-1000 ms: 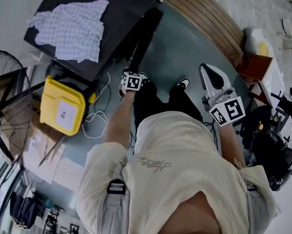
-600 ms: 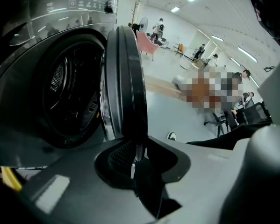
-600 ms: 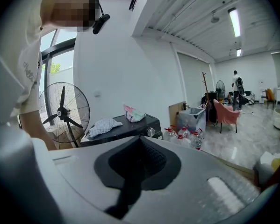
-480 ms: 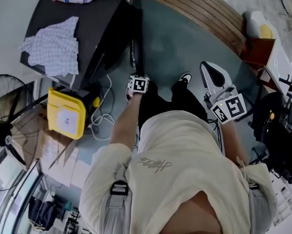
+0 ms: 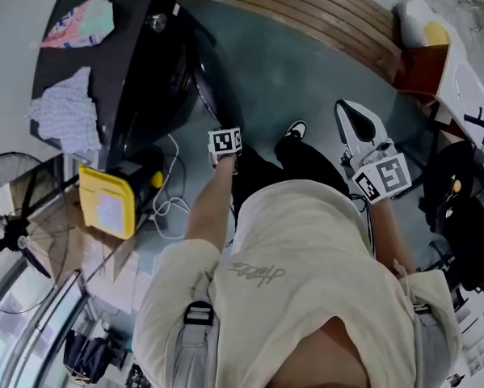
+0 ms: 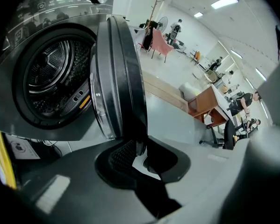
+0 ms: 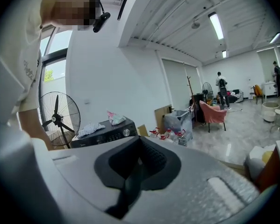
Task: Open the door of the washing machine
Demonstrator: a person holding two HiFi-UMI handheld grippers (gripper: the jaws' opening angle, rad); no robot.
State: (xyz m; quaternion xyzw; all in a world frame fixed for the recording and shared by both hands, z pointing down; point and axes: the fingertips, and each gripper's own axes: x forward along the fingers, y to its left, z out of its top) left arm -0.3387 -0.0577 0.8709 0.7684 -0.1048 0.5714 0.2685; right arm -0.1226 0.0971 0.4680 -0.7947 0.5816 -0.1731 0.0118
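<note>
The dark washing machine [image 5: 120, 63] stands at the upper left of the head view, and its round door [image 5: 203, 95] is swung out from the front. In the left gripper view the steel drum [image 6: 51, 78] shows through the open port. The door [image 6: 116, 73] stands edge-on beside the drum. My left gripper [image 6: 139, 146] is shut on the lower rim of that door. Only its marker cube [image 5: 225, 142] shows from above. My right gripper [image 5: 347, 113] hangs off to the right, away from the machine. It [image 7: 139, 164] is shut with nothing in it.
A checked cloth [image 5: 64, 111] and a coloured packet [image 5: 80, 23] lie on top of the machine. A yellow box [image 5: 108, 200], loose cables [image 5: 173, 204] and a standing fan [image 5: 15, 233] sit left of me. A curved wooden bench [image 5: 322, 14] runs behind, with desks and chairs at the right.
My left gripper has drawn the door's rim out from the machine, and the door stands wider. The drum port has come into sight. My right gripper has shifted a little sideways with my body.
</note>
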